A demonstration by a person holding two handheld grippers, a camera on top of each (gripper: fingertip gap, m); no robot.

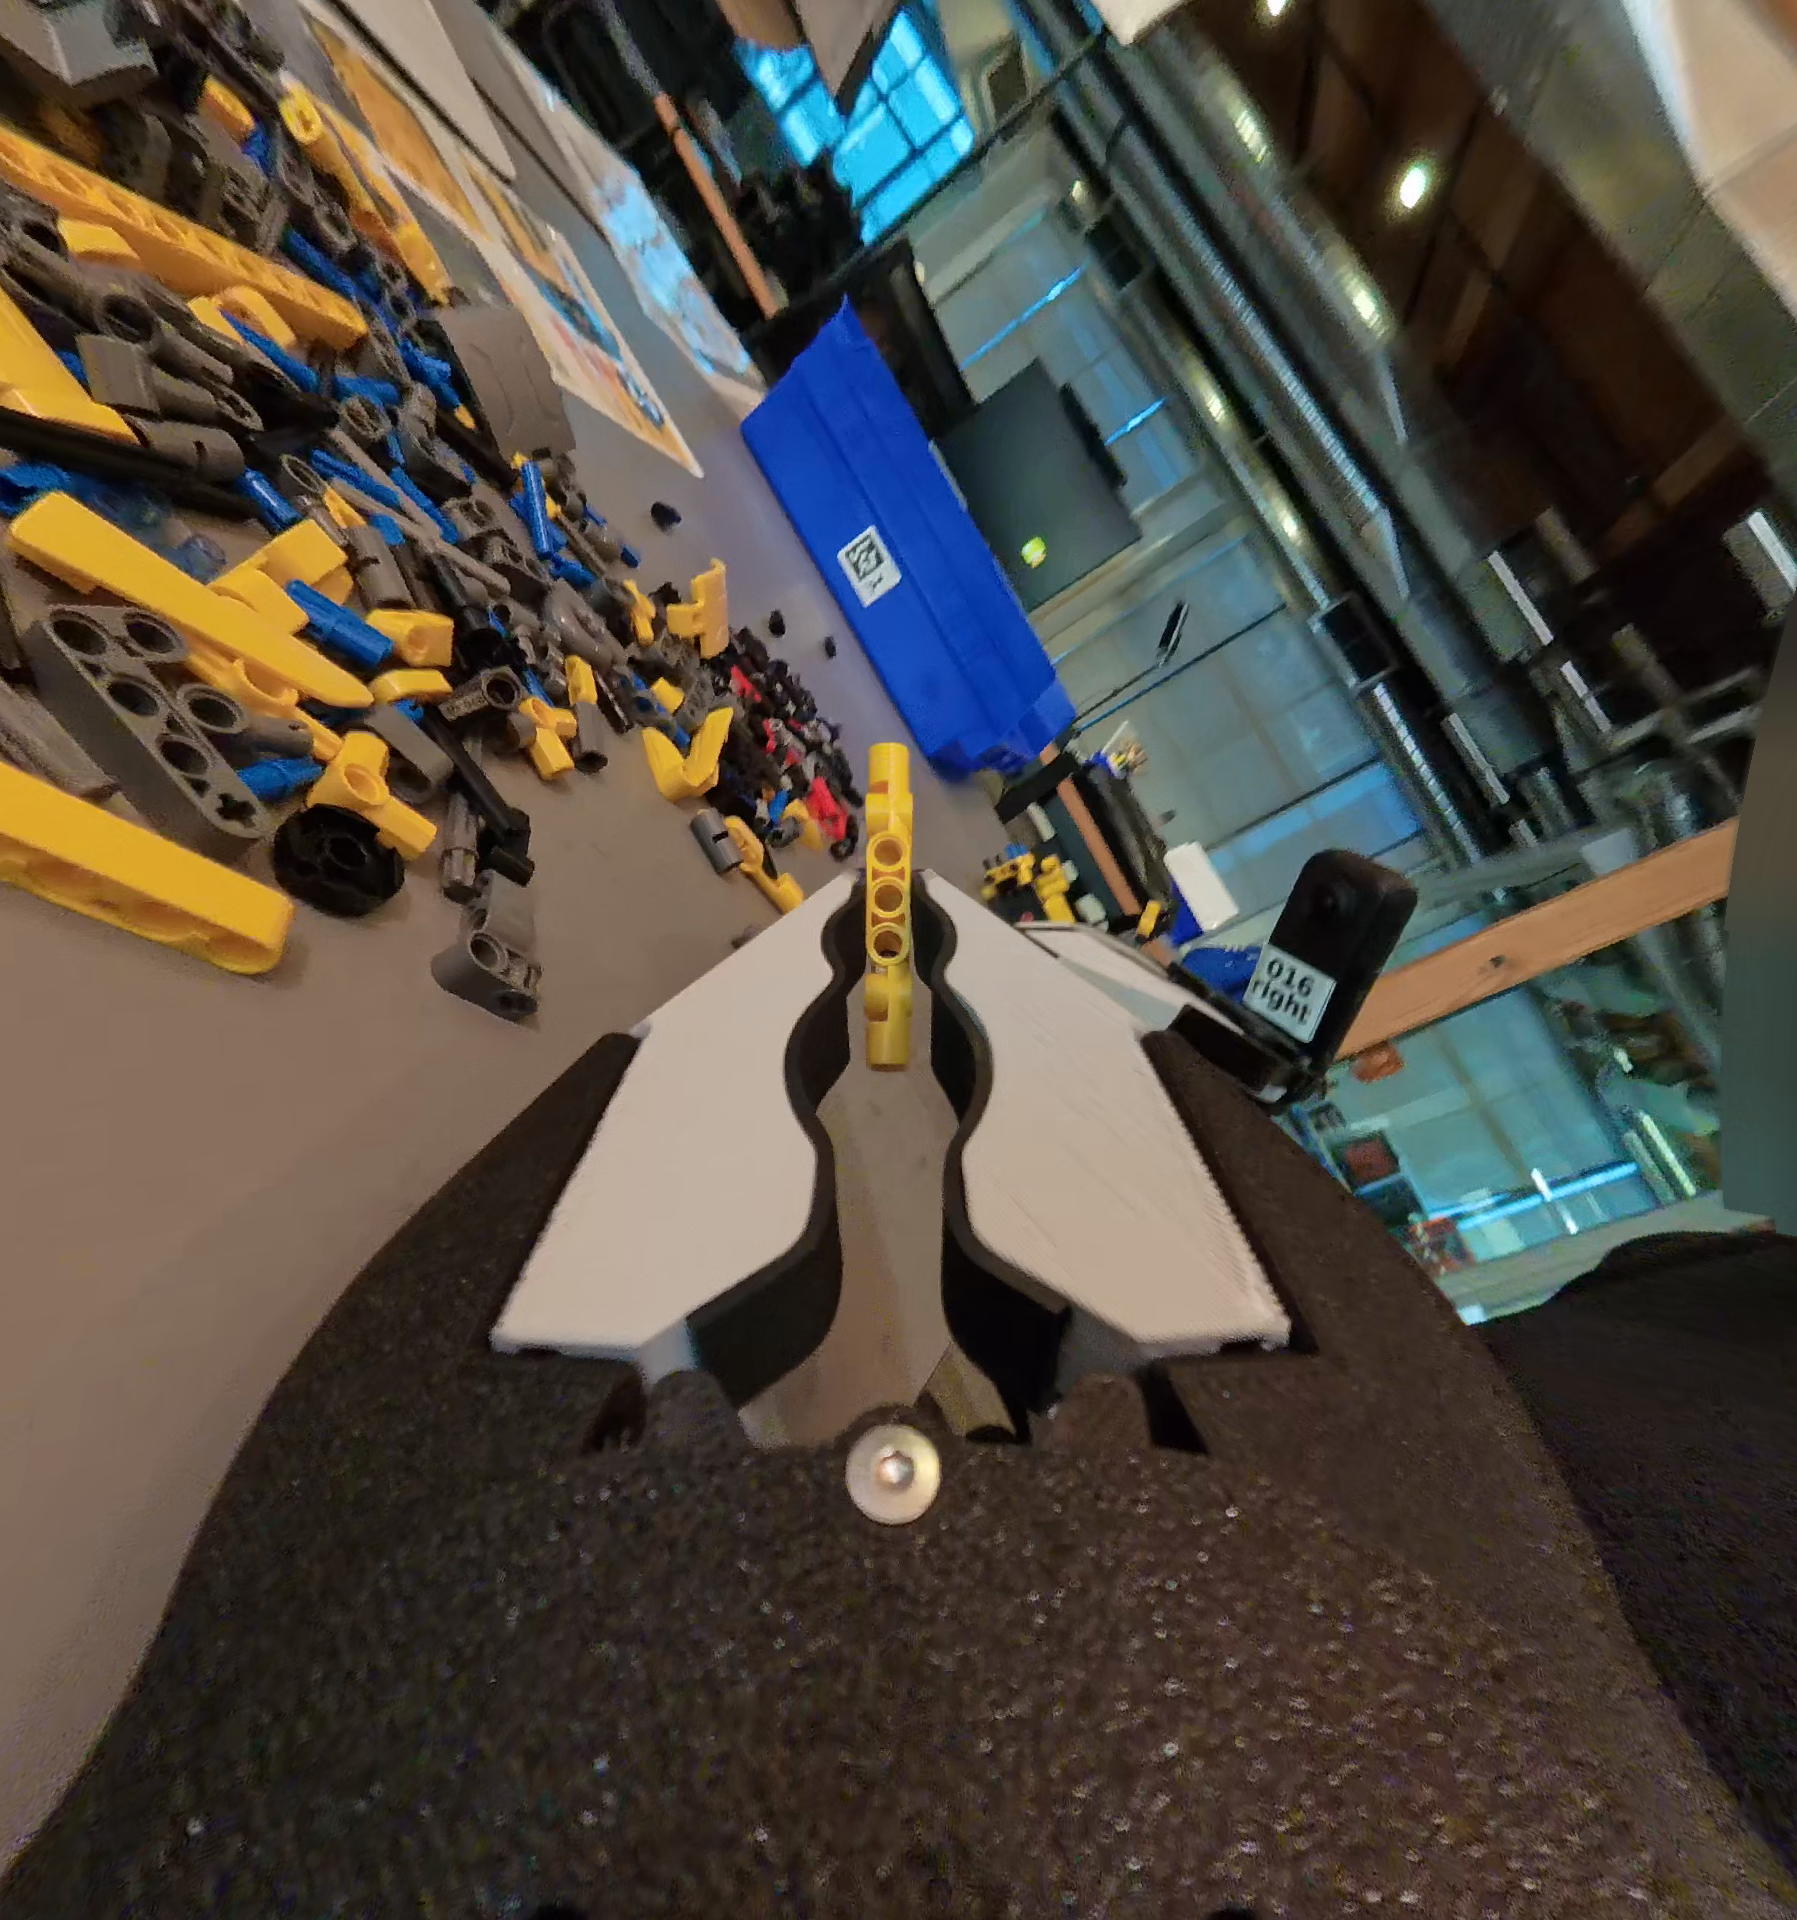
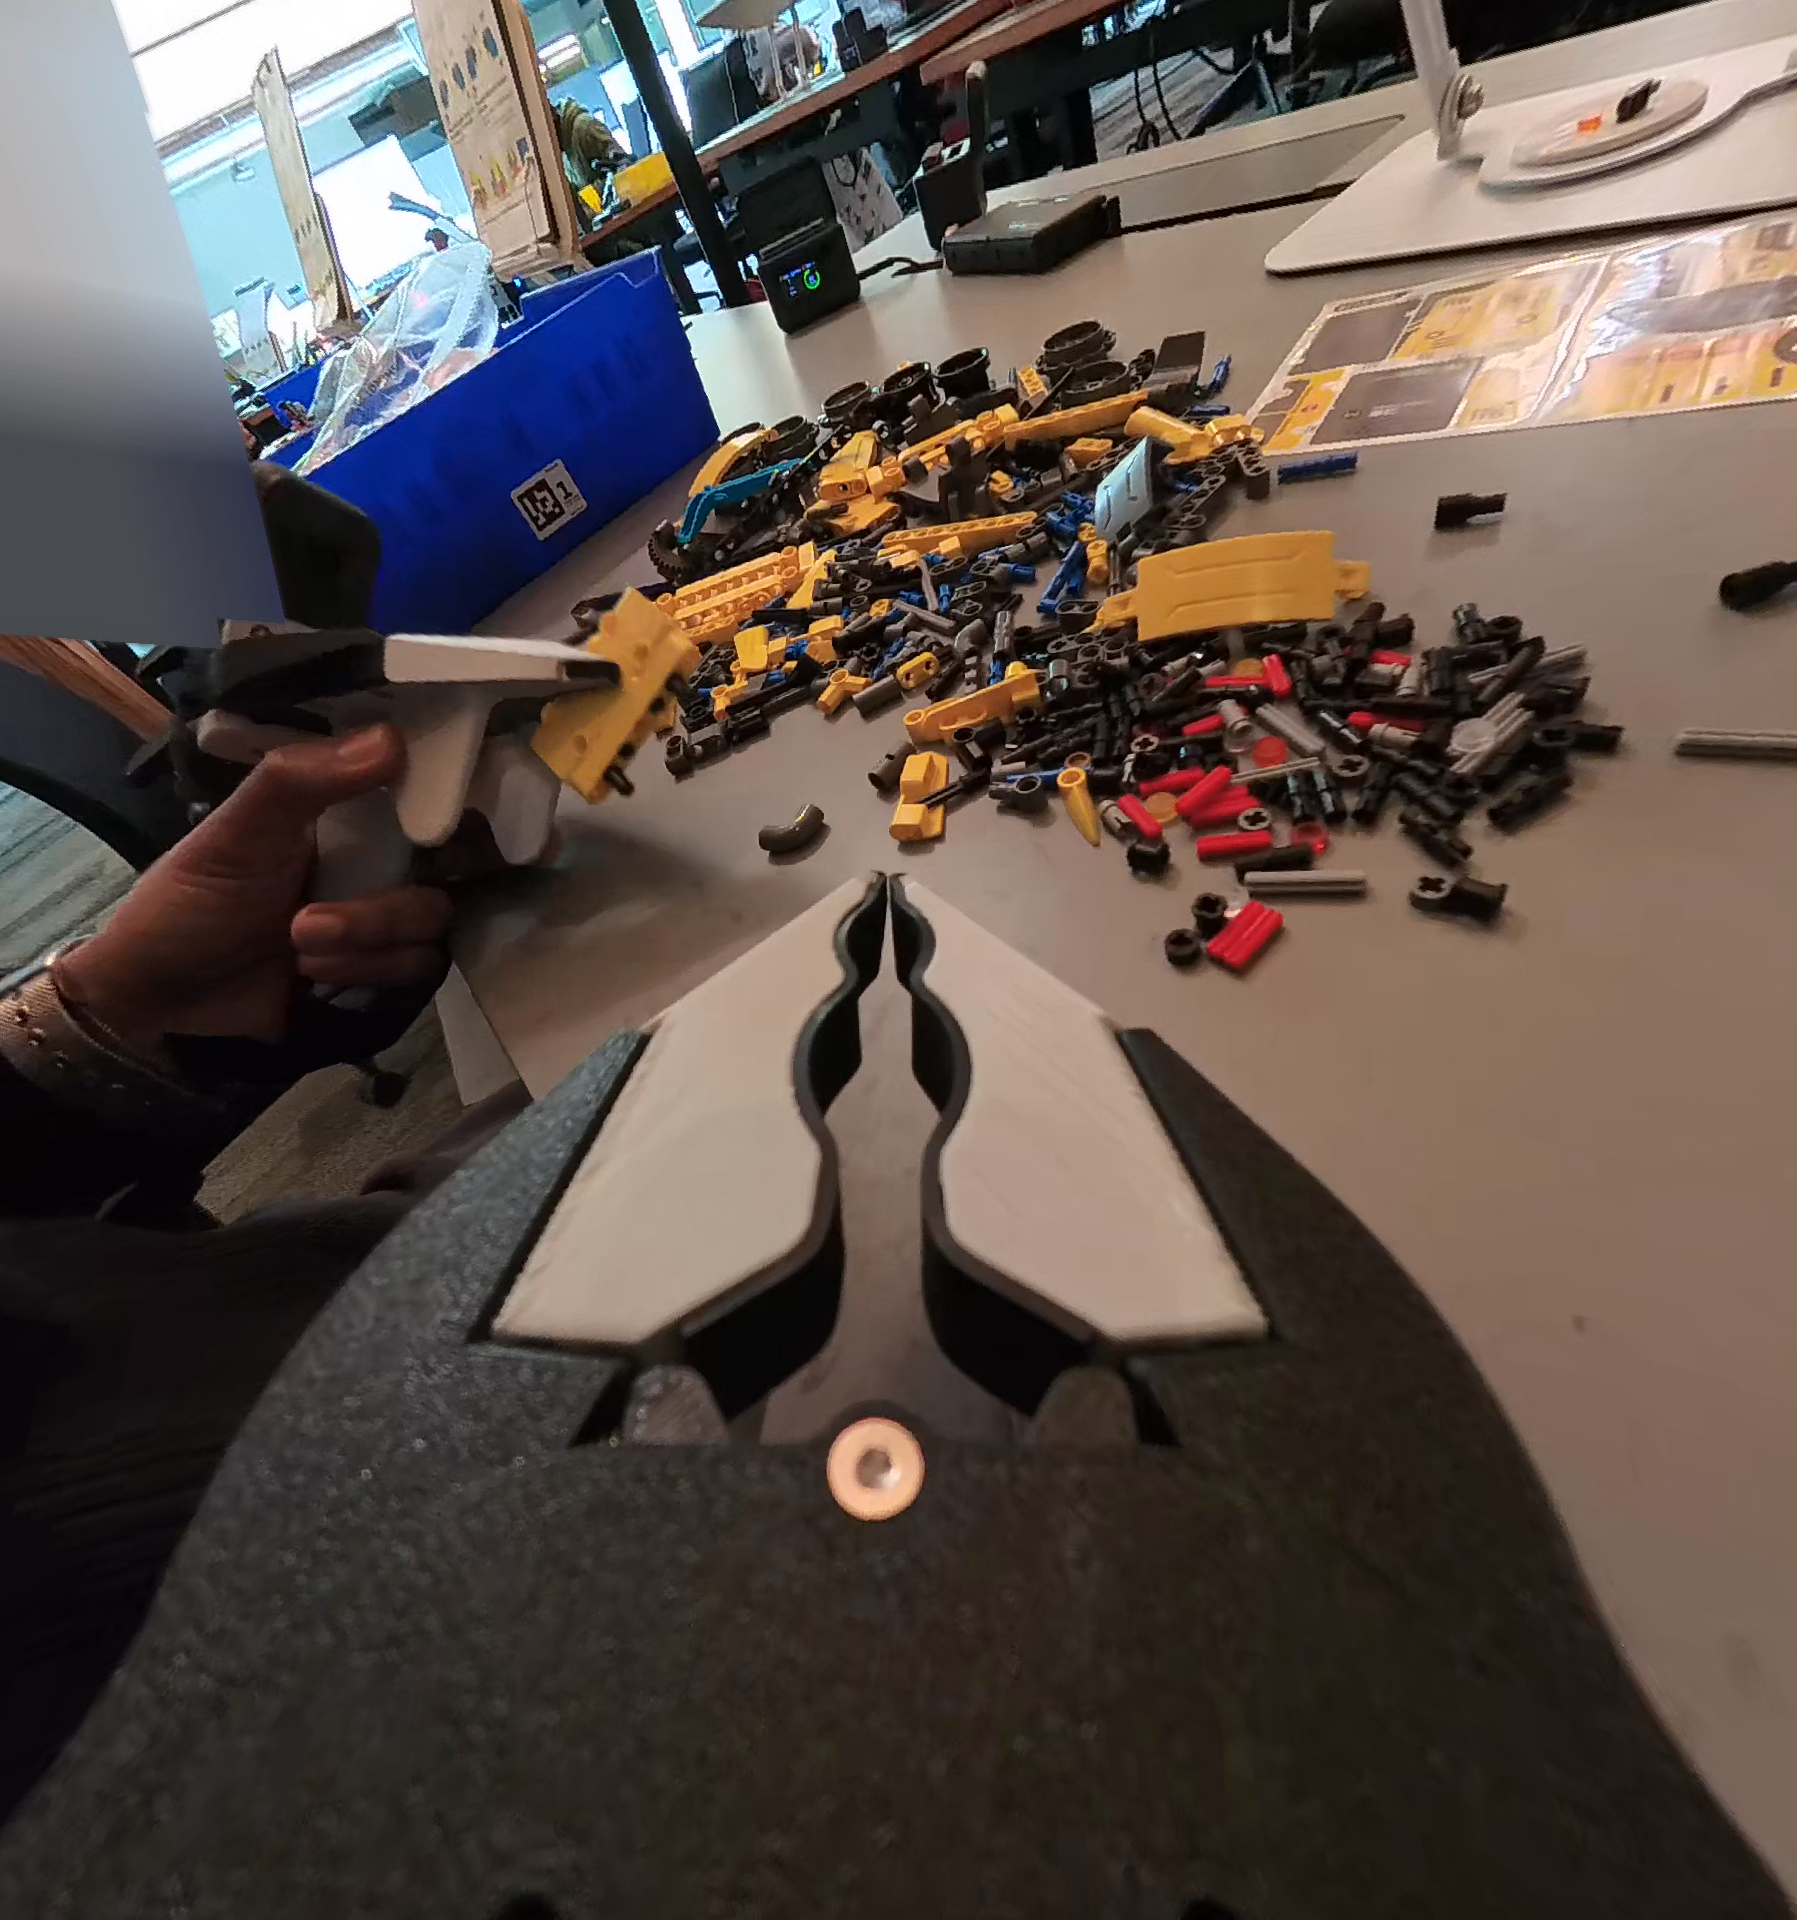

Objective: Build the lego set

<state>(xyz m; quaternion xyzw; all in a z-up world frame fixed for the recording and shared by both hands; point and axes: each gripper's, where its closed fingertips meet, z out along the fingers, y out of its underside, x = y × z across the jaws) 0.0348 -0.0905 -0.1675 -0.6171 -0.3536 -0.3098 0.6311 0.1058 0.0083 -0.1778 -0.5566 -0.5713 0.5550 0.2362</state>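
Note:
My left gripper is shut on a yellow beam assembly with round holes, held edge-on above the grey table. In the right wrist view the left gripper is at the left, held by a hand, clamping the same yellow assembly with a black pin at its lower end. My right gripper is shut and empty, low over the table, just short of the pile of yellow, black, blue and red building pieces. The right gripper's body shows at the right in the left wrist view.
A blue bin with a square marker stands at the table's far left; it also shows in the left wrist view. Instruction sheets lie far right. A monitor stand and a small black device stand behind. Loose pins lie near the right gripper. The left gripper's tips are roughly 12 cm from the right gripper's.

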